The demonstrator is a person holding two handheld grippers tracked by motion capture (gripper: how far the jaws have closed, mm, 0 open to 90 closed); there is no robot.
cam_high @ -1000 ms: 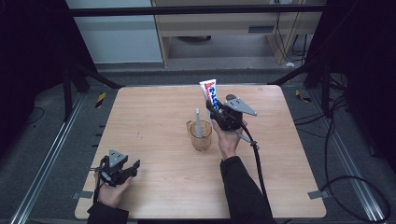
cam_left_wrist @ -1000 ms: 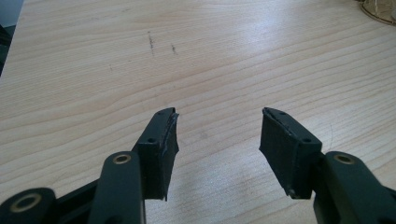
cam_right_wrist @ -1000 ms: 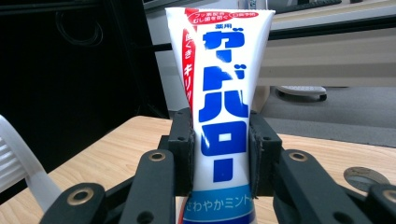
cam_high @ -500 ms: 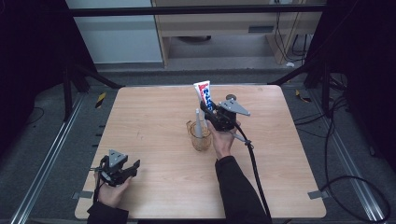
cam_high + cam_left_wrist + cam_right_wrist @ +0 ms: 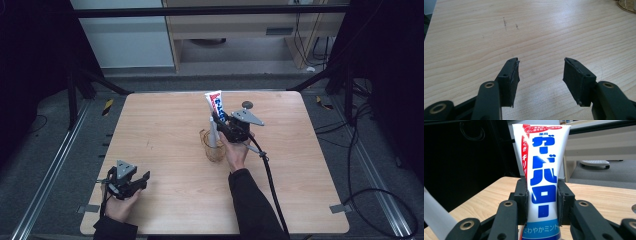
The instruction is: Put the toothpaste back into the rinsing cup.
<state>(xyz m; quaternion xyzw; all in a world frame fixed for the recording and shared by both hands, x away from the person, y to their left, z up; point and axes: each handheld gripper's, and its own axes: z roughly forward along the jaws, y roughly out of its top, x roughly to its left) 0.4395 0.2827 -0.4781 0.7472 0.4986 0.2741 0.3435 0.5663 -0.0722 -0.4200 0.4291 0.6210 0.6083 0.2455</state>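
Near the bench point(image 5: 165, 130) centre, the right gripper point(image 5: 223, 124) clamps its fingers on an upright toothpaste tube point(image 5: 542, 175), crimped end up, just at 3 o'clock of the clear cup point(image 5: 214, 147), probably to stand it inside. At 7 o'clock the left gripper point(image 5: 540, 75) rests with fingers spread, empty, bare wood all round.

The table point(image 5: 544, 30) is pale wood with fine grain and a soft sheen. The tube point(image 5: 541, 170) looks like glossy white plastic printed in blue and red. The cup point(image 5: 214, 146) is clear amber, glass or plastic; the left gripper point(image 5: 541, 75) has matt black ribbed pads.
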